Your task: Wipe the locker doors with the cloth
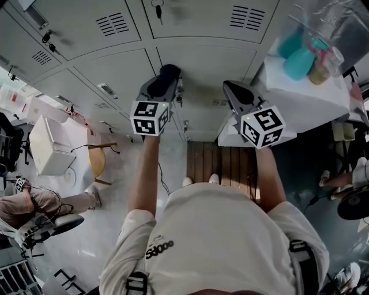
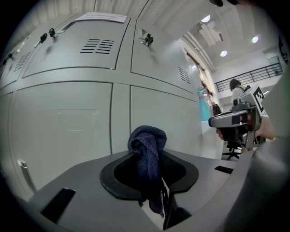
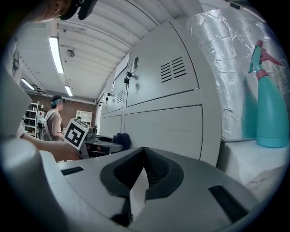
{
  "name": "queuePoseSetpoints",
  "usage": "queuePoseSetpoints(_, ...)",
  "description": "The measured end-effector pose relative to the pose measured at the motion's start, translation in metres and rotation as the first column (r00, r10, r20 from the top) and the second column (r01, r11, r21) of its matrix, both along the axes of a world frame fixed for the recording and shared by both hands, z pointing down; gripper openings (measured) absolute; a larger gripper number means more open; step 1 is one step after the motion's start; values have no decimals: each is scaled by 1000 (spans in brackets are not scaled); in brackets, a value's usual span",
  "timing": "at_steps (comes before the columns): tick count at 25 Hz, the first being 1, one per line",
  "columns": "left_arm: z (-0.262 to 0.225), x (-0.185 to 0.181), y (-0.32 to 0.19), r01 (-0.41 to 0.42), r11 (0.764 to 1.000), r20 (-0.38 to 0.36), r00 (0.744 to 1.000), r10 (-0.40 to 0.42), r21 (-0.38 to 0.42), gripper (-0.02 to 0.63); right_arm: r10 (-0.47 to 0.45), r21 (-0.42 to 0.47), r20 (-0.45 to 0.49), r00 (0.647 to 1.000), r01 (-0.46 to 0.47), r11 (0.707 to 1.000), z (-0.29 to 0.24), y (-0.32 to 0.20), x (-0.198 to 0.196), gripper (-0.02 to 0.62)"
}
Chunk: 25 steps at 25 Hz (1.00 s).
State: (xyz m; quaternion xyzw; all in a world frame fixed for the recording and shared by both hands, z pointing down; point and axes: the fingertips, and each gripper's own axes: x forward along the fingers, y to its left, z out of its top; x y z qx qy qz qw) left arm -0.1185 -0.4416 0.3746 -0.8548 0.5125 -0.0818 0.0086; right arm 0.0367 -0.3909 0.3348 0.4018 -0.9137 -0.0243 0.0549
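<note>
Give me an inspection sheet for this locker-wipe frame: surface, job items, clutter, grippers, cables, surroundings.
Surface: grey locker doors, vented, keys in some locks.
Job's things: dark blue cloth, bunched, close to a door; contact cannot be told.
Clutter: teal spray bottle on a white-covered table at right; white box at left.
Grippers: left gripper shut on the cloth; right gripper shut, nothing between its jaws.
Cables: thin cable on the floor by the lockers.
Surroundings: seated person at left; wooden floor strip underfoot.
</note>
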Motion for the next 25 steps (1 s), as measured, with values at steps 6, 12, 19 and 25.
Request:
queuePoseSetpoints(6,3,59,-1,-138,990,-4,990,138,1,121,60,-16,-7,998,-61,998,6,4,28,5)
queuePoseSetpoints(12,16,144,2,-312,950,12,950,312,-24,120,166,-20,-21,986,-167,986,7,17,72,5)
queuePoseSetpoints(19,38,238,5,-429,902,-5,903,430,-48,121,303,-29,-58,951,-305,952,13,48,124,5)
queuePoseSetpoints(25,54,249,5,-408,912,24,912,410,-48,121,343,-41,-64,937,-345,938,18,63,137,5)
